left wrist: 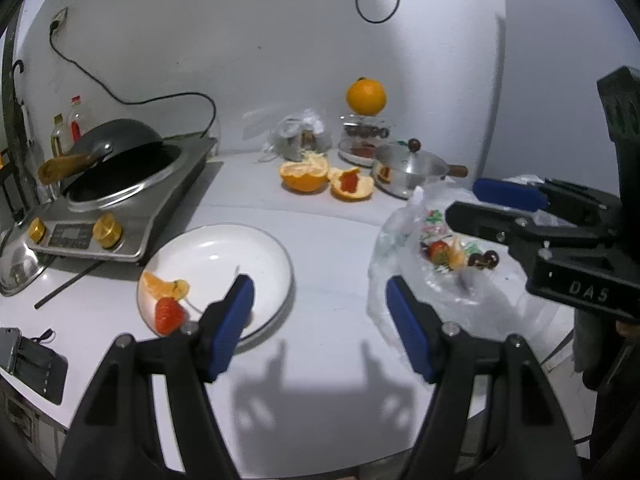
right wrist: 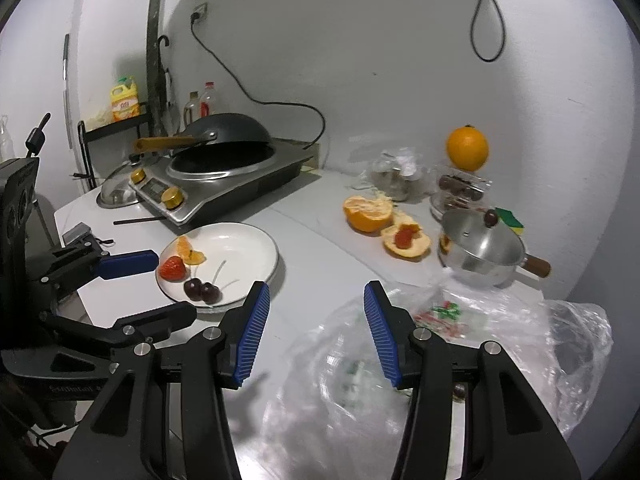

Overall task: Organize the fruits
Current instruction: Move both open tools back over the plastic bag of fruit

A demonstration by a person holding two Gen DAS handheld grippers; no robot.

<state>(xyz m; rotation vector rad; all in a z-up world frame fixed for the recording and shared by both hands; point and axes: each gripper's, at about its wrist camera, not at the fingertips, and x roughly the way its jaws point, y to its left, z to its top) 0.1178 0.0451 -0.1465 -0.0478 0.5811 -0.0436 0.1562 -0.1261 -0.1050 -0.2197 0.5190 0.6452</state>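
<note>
Left claw [left wrist: 320,308] empty (jaws apart).

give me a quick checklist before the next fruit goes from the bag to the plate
1. Left tongs empty and open: ok.
2. Right tongs empty and open: ok.
3. Round white ceramic plate has free room beside the red strawberry, orange segment and two dark cherries: ok.
4. Fruit left in the crumpled clear plastic bag: ok, a strawberry and cherries show.
5. Bag mouth open toward the tongs: cannot tell.
</note>
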